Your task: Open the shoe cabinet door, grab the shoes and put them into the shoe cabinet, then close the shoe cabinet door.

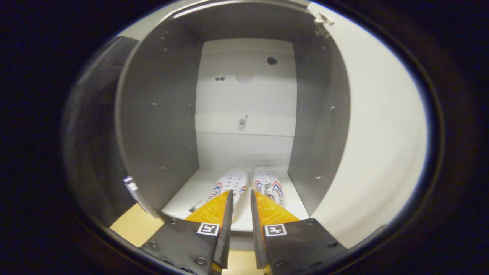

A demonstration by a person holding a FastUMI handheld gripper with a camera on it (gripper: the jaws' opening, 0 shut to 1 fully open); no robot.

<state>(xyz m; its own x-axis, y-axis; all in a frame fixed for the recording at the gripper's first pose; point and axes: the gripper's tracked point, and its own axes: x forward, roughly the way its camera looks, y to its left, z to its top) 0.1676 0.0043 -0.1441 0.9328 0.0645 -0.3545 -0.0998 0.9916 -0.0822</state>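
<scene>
Looking straight into the open shoe cabinet (160, 114) now, grey side walls left and right, pale back panel (244, 95) at the far end with a dark round hole (271, 60) high up and a small fitting (242, 123) on a cross strip halfway down. Down on the white bottom shelf (183, 194), there they are: the pair of white shoes (248, 182), side by side, red and blue stripes on their sides, toes pointing to the far wall. The gripper (240, 194) sits low and near, its two orange-faced fingers (214, 210) parted by a narrow gap, and through that gap you see the seam between the two shoes. Left fingertip overlaps the left shoe, right fingertip overlaps the right shoe, but whether they touch or merely hover just above the heels, I cannot tell from here. Nothing is pinched between the fingers; they stand slightly apart. Black finger bases carry square black-and-white markers (208, 228). Off to the right, the cabinet door (382, 133) is swung wide open, a broad cream panel, with a metal hinge (323, 21) at its top corner by the cabinet wall. Near left, below the cabinet's front edge, a patch of tan floor (133, 227) and a small label tab (130, 185) on the cabinet's left edge. Beyond that, dark cloth on the left.
</scene>
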